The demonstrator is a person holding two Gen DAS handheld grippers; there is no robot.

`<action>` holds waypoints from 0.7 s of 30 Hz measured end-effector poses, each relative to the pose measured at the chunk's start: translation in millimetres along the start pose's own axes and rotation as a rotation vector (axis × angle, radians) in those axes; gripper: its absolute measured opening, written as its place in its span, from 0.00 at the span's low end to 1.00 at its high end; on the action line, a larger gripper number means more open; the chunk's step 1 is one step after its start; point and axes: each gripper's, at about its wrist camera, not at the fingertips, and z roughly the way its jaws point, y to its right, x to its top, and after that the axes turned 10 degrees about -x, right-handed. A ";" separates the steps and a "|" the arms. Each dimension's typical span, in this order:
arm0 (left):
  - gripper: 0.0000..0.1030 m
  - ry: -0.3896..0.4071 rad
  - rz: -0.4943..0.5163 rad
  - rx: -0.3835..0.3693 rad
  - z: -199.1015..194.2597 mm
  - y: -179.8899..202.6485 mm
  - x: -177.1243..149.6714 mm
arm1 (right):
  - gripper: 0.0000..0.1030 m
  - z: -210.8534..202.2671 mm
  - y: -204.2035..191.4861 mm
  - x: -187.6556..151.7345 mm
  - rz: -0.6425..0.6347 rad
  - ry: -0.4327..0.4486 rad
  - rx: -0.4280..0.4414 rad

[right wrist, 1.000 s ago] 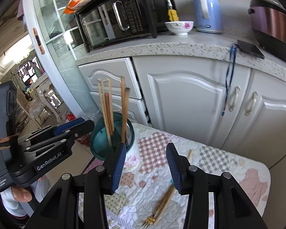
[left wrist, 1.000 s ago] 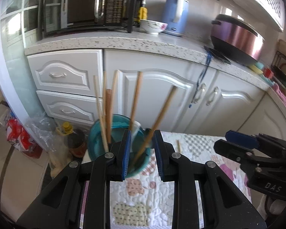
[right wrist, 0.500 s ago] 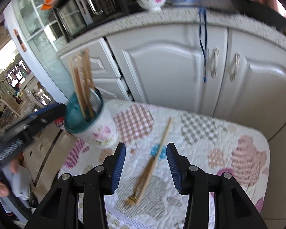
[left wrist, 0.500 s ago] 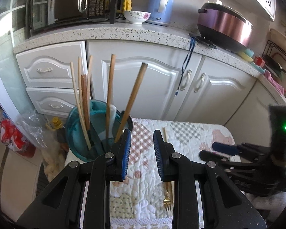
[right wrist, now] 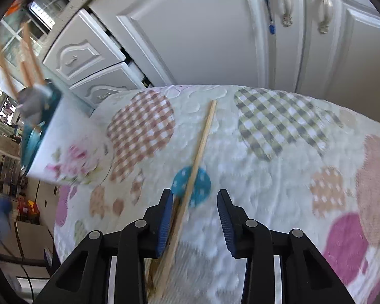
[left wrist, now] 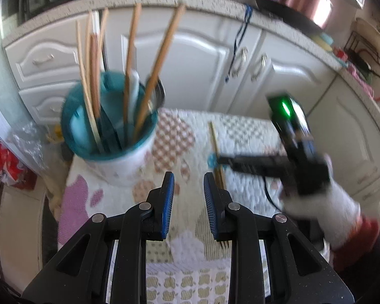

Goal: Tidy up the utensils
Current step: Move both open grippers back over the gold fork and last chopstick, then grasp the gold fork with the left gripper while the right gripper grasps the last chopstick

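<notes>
Under the right gripper [right wrist: 193,221], chopstick [right wrist: 199,149] ends blur.

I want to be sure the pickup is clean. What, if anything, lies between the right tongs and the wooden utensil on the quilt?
Nothing visible does. The right tongs are open just above the wooden utensil, whose handle already runs between the jaws, lying flat on the quilt. The utensil cup stands apart to the left.

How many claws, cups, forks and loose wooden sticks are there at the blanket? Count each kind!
Claws: 2 (left claw, right claw)
Cup: 1
Fork: 1
Loose wooden stick: 1
Total: 5
</notes>
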 end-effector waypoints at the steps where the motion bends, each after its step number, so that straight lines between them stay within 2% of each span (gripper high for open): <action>1: 0.23 -0.015 0.001 -0.004 4.0 -0.1 -2.3 | 0.33 4.3 -1.9 4.0 -0.003 -0.006 -0.001; 3: 0.23 -0.043 -0.002 -0.011 12.8 -0.7 -6.3 | 0.27 18.6 -2.4 11.1 -0.012 -0.025 -0.019; 4: 0.23 -0.052 -0.003 -0.013 16.3 -1.0 -7.3 | 0.23 19.1 -2.4 14.9 -0.019 0.002 -0.022; 7: 0.23 -0.083 0.000 -0.028 27.8 -0.9 -7.6 | 0.08 20.1 -1.4 19.1 -0.055 -0.022 -0.031; 11: 0.23 -0.122 0.003 -0.049 50.0 1.1 -8.8 | 0.08 11.5 12.2 4.6 -0.081 -0.047 -0.023; 16: 0.23 -0.184 0.006 -0.081 82.7 5.3 -8.9 | 0.07 -9.7 36.8 -37.2 -0.117 -0.100 -0.009; 21: 0.22 -0.234 0.008 -0.090 120.1 12.0 -4.5 | 0.08 -22.6 59.2 -61.6 -0.080 -0.119 -0.010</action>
